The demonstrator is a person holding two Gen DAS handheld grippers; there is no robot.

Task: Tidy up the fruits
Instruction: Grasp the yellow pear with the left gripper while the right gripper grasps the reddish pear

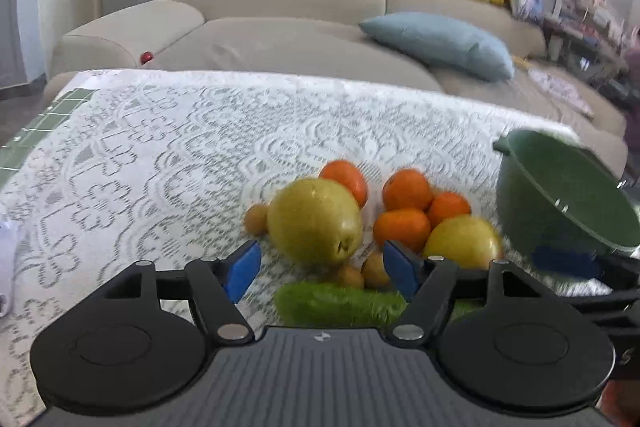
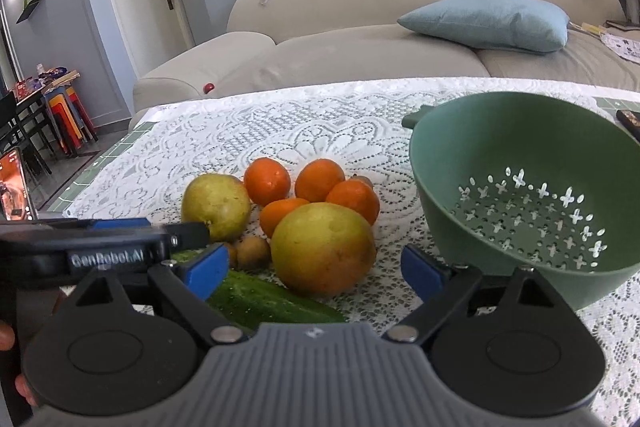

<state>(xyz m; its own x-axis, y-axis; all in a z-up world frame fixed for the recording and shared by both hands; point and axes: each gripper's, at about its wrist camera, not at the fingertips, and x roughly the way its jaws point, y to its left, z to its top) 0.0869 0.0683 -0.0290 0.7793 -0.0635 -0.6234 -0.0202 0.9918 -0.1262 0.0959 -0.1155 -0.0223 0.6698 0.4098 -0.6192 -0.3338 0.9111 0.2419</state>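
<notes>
On the table [image 2: 280, 115], a green colander [image 2: 520, 163] stands empty, just right of heaped fruit: two pears [image 2: 322, 247], oranges [image 2: 320, 179], a cucumber [image 2: 272, 301]. Both claws, left claw [image 1: 320, 269] and right claw [image 2: 316, 271], hang released, grasping nothing. Recommended: straddle one pear squarely before clenching. Only the right view shows the colander's perforated floor.

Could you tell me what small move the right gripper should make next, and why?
Probably ease the right gripper forward and close on the near pear: its fingers are open with nothing between them, the pear lies just ahead, and the green colander beside it sits empty.
</notes>
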